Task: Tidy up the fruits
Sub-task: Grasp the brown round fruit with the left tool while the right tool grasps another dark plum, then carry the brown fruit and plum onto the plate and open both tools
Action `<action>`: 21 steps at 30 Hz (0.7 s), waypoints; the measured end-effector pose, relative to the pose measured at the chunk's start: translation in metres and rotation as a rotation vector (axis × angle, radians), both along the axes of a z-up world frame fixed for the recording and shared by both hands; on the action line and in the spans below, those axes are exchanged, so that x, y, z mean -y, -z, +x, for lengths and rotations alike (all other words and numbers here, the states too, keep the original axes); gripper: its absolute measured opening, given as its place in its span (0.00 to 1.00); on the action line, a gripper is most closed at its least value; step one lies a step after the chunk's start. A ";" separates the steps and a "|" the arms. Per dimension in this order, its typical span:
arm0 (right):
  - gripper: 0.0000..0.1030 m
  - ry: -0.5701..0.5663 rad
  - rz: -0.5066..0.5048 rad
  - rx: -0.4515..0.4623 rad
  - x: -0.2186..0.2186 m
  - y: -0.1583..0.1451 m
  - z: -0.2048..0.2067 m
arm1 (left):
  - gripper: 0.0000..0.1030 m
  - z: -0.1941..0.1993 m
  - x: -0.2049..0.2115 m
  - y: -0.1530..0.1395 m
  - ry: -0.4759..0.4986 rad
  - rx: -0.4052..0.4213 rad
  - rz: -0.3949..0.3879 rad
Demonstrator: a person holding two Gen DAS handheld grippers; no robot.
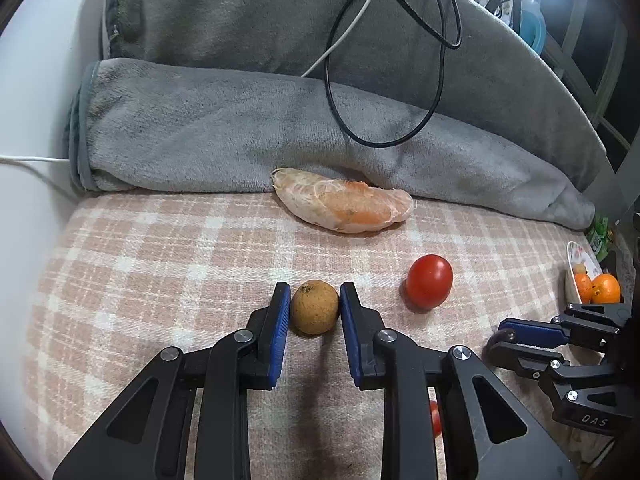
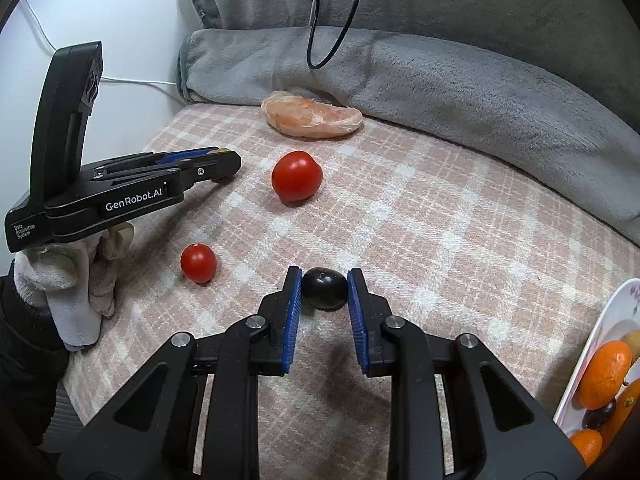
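**Both hand-held grippers clamp down on fruit at once**

Two grips, side by side. The left hand-held gripper (image 1: 315,307) has its blue pads pressed against both sides of a small round brown fruit with rough skin (image 1: 314,306), pinching it right on the pink-and-white checked cloth (image 1: 160,264) that covers the surface. Over on the other side, the right hand-held gripper (image 2: 324,289) is squeezing a small glossy black fruit (image 2: 324,288), pads tight on either flank, the fruit sitting low on the same cloth.

Loose fruit is scattered around them. A large red tomato (image 2: 297,176) lies farther out on the cloth, between the two grippers, and a smaller red tomato (image 2: 198,262) sits near the gloved hand (image 2: 80,280) that holds the left tool. At the back, just against a rolled grey fleece blanket (image 1: 240,132), rests a peeled pale-orange citrus segment (image 1: 344,200).

Off to the right edge stands a white floral-patterned dish (image 2: 600,332) holding orange mandarins (image 2: 606,372) and a dark fruit among them. A black cable (image 1: 400,80) loops down over the blanket.
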State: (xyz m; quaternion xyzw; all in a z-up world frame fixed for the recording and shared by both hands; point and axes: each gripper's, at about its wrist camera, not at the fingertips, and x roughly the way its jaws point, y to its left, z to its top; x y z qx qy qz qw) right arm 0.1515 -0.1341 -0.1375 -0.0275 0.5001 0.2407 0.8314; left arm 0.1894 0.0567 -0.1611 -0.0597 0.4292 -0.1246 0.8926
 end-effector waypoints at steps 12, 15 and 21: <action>0.23 0.028 0.051 0.051 0.019 -0.029 -0.015 | 0.23 -0.027 -0.001 -0.027 0.017 0.056 -0.044; 0.23 0.045 0.062 0.073 0.028 -0.041 -0.023 | 0.23 -0.030 0.008 -0.037 0.032 0.073 -0.050; 0.23 0.090 0.080 0.107 0.055 -0.061 -0.035 | 0.23 -0.041 0.028 -0.057 0.083 0.110 -0.066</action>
